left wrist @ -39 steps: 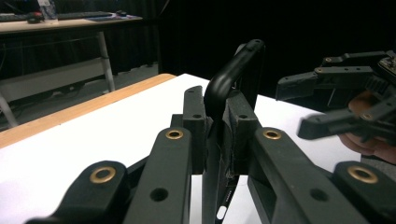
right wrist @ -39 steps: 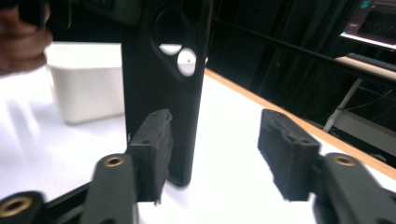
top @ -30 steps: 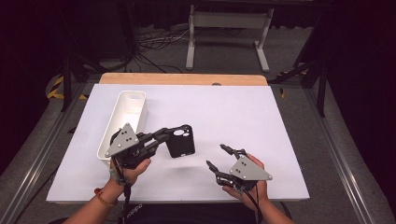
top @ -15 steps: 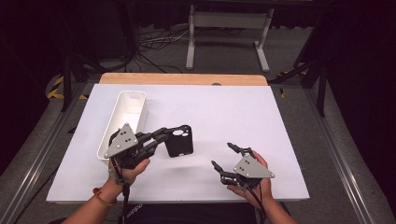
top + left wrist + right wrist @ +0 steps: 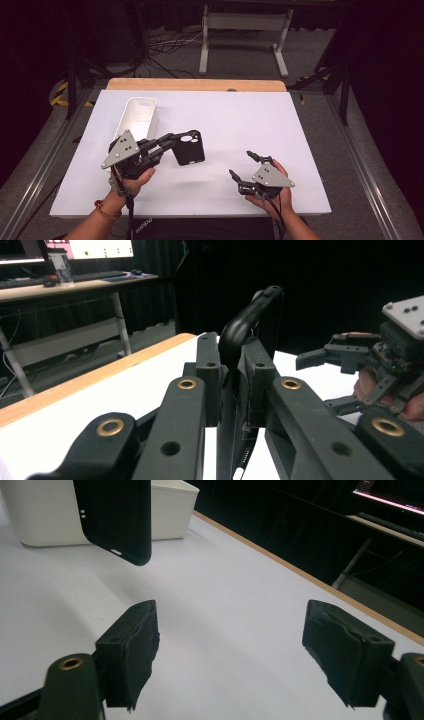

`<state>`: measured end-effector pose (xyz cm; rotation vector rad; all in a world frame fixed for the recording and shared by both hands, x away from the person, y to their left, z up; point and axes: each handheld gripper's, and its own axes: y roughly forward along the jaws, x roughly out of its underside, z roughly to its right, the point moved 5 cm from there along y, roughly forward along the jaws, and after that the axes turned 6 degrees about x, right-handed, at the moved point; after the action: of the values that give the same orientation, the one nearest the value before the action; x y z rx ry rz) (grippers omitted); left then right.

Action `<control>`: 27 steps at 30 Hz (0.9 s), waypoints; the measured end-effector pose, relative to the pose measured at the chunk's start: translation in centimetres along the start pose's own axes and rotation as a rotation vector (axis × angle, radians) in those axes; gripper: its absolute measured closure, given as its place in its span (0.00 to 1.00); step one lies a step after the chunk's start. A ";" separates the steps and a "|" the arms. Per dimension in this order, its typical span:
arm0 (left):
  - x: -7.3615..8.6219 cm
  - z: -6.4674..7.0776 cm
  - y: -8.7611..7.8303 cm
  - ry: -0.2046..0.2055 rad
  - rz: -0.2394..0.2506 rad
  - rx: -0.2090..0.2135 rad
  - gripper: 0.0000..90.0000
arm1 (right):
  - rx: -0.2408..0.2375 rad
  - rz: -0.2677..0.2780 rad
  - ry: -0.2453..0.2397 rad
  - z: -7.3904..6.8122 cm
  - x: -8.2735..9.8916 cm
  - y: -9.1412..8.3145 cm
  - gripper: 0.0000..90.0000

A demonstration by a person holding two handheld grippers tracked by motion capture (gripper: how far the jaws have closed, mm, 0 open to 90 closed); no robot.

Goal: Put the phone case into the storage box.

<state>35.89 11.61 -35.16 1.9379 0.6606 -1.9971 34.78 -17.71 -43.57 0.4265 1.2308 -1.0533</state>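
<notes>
1. Right hand-held gripper (image 5: 246,164): near edge of the counter (image 5: 250,120), low over the white top. Jaws spread wide, just been opening, nothing between them. In the right gripper view both pads (image 5: 134,645) stand apart over bare counter. Released.

2. Left hand-held gripper (image 5: 167,142): near-left, raised off the counter, jaws pointing toward the middle. Clenched on the phone case (image 5: 188,148). In the left gripper view the pads pinch the case's thin edge, and the case rises beyond them.

3. Phone case: black, camera cut-out toward the far end. Held in the air above the counter, its shadow on the top below. Long axis roughly away from the person. From the right hand-held gripper it lies forward and to the left, well apart, its lower corner hanging free in the right gripper view (image 5: 115,515).
   Judgement: a handover or two-handed grip looks to be the coming move. It turns on the open right jaws travelling left and forward to the case's free edge. The left hand is the nearer, already holding.

4. Bin (image 5: 131,122): white, oblong, far-left, just behind the left hand-held gripper. Contents cannot be told.

5. Far edge: bare wooden strip along the counter.
</notes>
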 end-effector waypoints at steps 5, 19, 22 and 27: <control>-0.6 -0.1 -0.5 0.001 0.028 -0.002 0.91 | 0.001 0.007 -0.001 0.0 -0.1 -0.1 0.26; -2.1 -0.8 -2.4 0.017 0.058 -0.024 0.91 | 0.010 0.011 -0.001 0.3 -0.2 -0.2 0.25; -2.3 -1.1 -2.7 0.019 0.067 -0.038 0.91 | 0.010 0.012 -0.002 0.3 -0.1 -0.1 0.25; -2.5 -1.9 -3.4 0.016 0.076 -0.061 0.91 | 0.012 0.003 0.002 0.4 0.0 -0.1 0.25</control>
<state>35.93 15.20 -32.25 1.9157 0.6349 -1.8964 34.94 -18.04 -43.41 0.4385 1.2255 -1.0588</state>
